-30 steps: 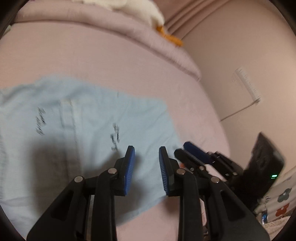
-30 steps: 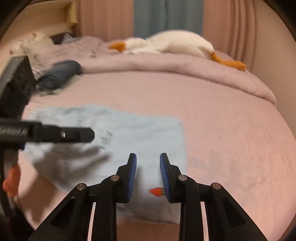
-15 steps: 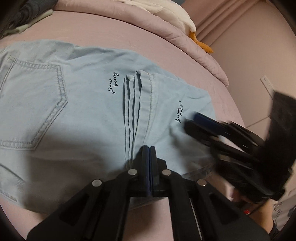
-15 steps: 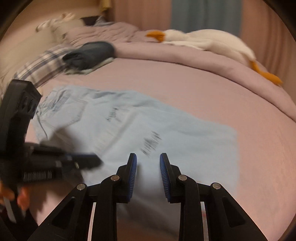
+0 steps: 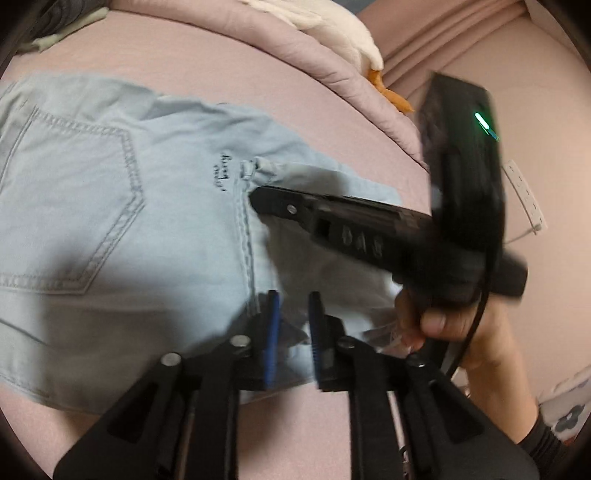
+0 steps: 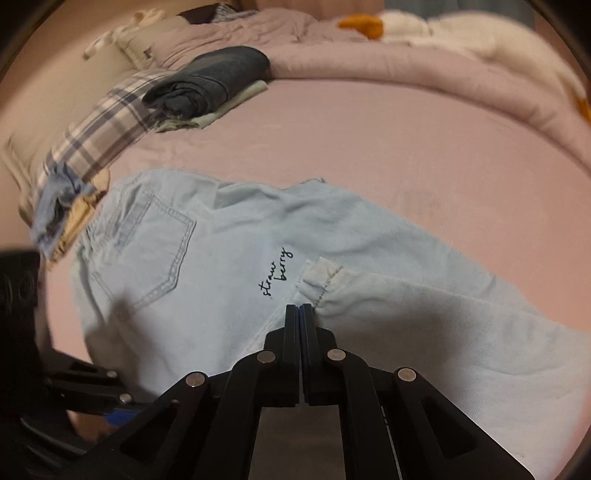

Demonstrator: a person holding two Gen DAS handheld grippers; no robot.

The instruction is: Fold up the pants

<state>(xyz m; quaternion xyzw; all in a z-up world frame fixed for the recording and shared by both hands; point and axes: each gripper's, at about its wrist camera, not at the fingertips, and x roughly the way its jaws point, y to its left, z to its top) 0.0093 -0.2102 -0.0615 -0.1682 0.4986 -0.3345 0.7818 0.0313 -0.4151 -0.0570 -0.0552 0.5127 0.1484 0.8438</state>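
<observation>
We note the pants (image 6: 207, 266) lie flat on the bed (image 6: 369, 140), pocket side up. Behind them, to the left, a folded garment (image 6: 214, 81) sits beside the plaid pillow (image 6: 99, 136). A plush goose (image 6: 443, 29) lies along the duvet (image 6: 369, 62) at the far edge. The right tool (image 6: 300, 310) sits on a turned-up pants fold; the left tool (image 5: 293, 325) at the near hem.

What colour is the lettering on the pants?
Black script on the light blue pants; the lettering shows best in the right wrist view.
</observation>
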